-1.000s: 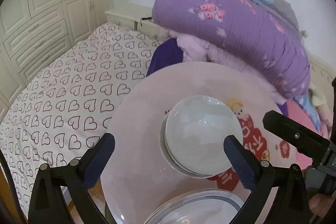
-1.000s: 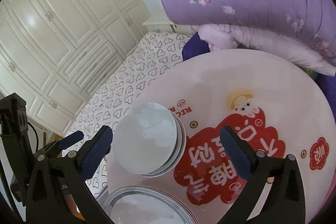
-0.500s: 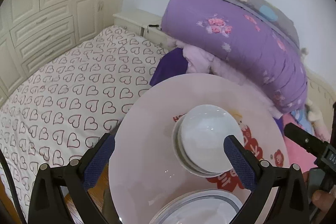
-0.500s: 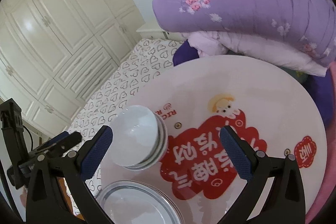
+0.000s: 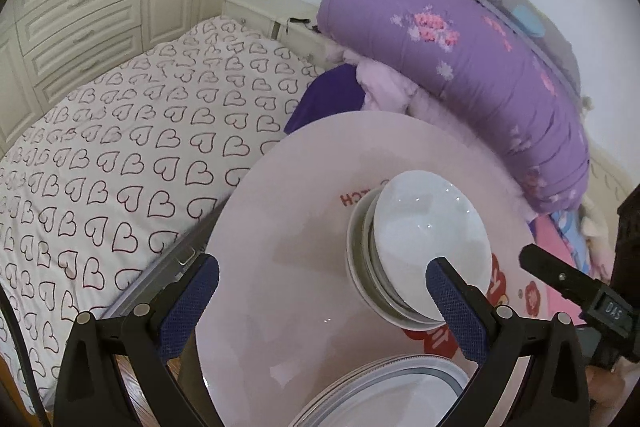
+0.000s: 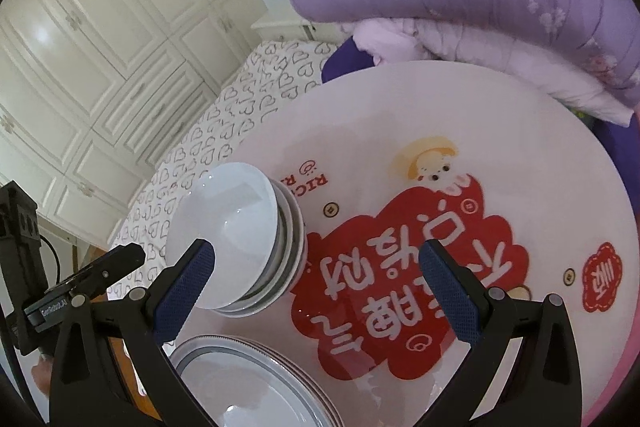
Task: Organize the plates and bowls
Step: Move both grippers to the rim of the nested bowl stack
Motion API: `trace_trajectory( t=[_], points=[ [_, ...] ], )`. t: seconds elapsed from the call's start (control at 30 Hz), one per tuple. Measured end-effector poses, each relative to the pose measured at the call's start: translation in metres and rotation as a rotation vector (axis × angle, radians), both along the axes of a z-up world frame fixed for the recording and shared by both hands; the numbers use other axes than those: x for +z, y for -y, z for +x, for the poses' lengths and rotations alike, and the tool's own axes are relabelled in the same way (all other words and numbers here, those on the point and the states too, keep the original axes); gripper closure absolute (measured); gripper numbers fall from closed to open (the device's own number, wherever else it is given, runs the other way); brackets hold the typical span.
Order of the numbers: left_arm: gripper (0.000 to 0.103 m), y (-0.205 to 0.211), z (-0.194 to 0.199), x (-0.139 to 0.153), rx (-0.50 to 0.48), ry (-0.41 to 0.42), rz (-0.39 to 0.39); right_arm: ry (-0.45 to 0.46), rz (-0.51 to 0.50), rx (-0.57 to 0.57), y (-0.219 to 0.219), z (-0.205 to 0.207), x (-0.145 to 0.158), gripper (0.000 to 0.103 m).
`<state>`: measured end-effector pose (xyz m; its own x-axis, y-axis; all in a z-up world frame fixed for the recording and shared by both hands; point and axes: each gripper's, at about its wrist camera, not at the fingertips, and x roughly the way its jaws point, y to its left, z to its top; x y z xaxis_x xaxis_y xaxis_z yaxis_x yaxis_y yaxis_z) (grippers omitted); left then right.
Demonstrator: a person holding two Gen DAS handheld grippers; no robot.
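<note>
On round table (image 6: 460, 115), glossy white bowls (image 6: 236, 235) nested

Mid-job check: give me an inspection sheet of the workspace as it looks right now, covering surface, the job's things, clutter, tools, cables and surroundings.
Surface: round pink table with a red cartoon print, glossy.
Job's things: white bowls nested in one stack; stack of grey-rimmed plates at the near edge, beside the bowls.
Clutter: nothing seen on the table besides the dishes.
Tools: left tool open, empty; right tool open, empty; both above the near edge.
Cables: thin dark cable by the left tool's body.
Surroundings: heart-print bed, rolled purple quilt, cream wardrobe.
</note>
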<state>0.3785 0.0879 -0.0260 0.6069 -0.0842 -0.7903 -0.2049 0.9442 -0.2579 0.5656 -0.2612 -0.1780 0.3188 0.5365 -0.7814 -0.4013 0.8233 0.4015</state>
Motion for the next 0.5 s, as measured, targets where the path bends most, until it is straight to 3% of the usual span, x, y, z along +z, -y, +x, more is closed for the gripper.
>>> trace_trajectory(
  t=[0.5],
  points=[
    [0.003,0.013,0.069,-0.034,-0.025,-0.086,-0.011,-0.077,-0.067,0.006,-0.028,0.024,-0.039,0.0]
  ],
)
